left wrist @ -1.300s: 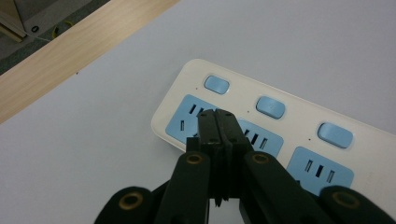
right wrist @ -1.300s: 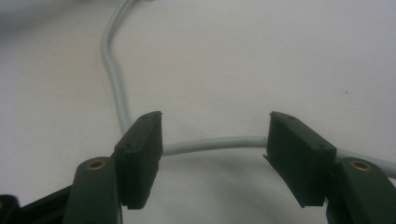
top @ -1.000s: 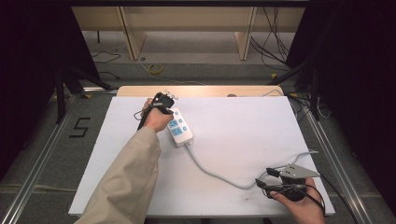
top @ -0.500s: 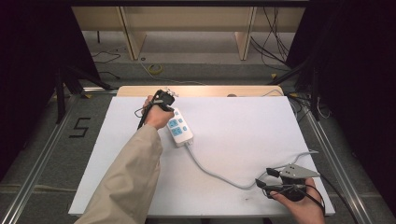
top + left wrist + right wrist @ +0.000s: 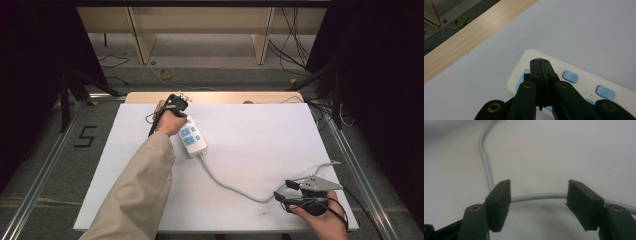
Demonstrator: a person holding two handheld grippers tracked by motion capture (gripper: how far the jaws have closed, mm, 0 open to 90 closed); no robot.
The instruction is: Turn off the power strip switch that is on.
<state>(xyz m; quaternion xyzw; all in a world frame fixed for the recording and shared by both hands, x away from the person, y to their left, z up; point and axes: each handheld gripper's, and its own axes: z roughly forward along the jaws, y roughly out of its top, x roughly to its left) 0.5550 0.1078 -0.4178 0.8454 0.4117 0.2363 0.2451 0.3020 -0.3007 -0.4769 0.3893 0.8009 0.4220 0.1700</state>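
Observation:
A white power strip with blue sockets lies on the white table top, left of the middle. My left gripper is shut with nothing held. Its tips hover over the far end of the strip, and whether they touch it I cannot tell. The strip's grey cable curves across the table to the front right. There my right gripper stands open. The cable passes between its two pads without being clamped.
A wooden strip runs along the table's far edge, with wooden furniture legs and loose cables on the floor behind. Metal rails flank the table. The sleeve of the left arm lies over the table's front left part.

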